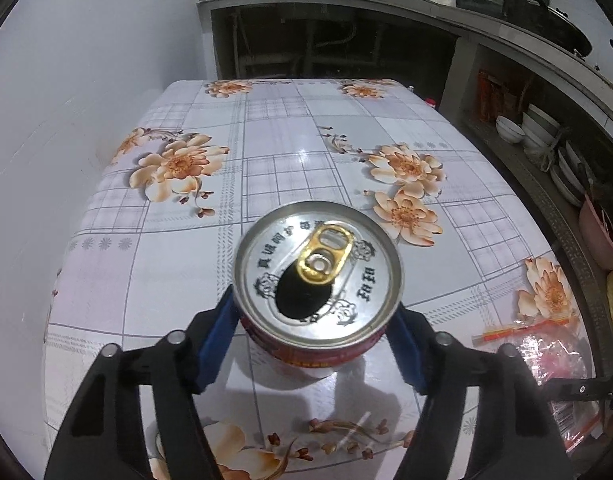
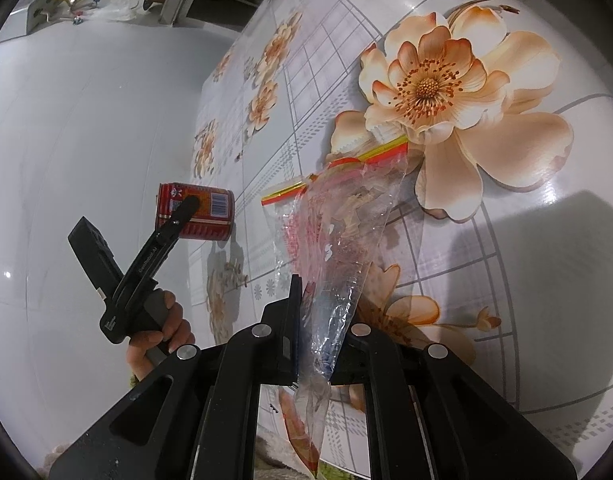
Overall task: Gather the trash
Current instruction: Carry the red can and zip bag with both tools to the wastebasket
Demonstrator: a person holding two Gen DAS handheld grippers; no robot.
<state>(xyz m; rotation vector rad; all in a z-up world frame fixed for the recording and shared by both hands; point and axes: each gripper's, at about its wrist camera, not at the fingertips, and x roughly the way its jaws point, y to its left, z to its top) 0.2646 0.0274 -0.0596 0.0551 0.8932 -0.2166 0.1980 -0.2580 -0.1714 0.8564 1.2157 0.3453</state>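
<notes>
Between the left gripper fingers stands the can, clamped below its rim; lift it straight up, steadily, while the right gripper, fingers pinched on the plastic bag, holds it ready

can: upright on the table, near its front edge
left gripper: one finger on each side of the can, touching it
plastic bag: flat on the table, right of the can, well apart from it
right gripper: at the bag's near end, pinching it
shelf with bowls: beyond the table's right edge
wall: along the table's left edge
</notes>
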